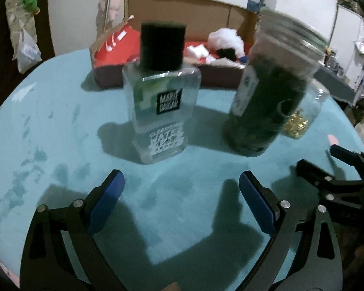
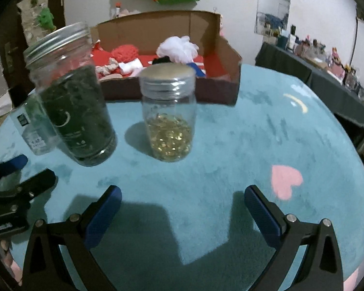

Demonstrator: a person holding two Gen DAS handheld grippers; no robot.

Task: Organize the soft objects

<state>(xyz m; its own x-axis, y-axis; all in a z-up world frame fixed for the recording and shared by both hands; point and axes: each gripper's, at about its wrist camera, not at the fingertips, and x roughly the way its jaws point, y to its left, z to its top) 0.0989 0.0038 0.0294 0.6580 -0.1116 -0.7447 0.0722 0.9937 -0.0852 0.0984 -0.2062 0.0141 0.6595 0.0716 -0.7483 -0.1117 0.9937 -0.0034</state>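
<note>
An open cardboard box (image 2: 216, 89) (image 1: 106, 77) stands at the far side of the teal table and holds soft things: a white fluffy ball (image 2: 178, 48) (image 1: 227, 37), red cloth (image 2: 125, 53) (image 1: 119, 48) and small white pieces (image 2: 131, 68). My left gripper (image 1: 182, 186) hovers open over the near table, in front of a clear bottle (image 1: 161, 111). My right gripper (image 2: 182, 198) is open too, with nothing between its blue pads, facing a jar of gold beads (image 2: 168, 114). Each gripper shows at the edge of the other's view.
A tall jar of dark green stuff (image 2: 77, 104) (image 1: 267, 94) stands between the bottle and the gold-bead jar (image 1: 301, 121). The teal cloth (image 2: 254, 145) has a pink heart (image 2: 285, 180) at the right. A dark side table with clutter (image 2: 327, 72) stands beyond the right edge.
</note>
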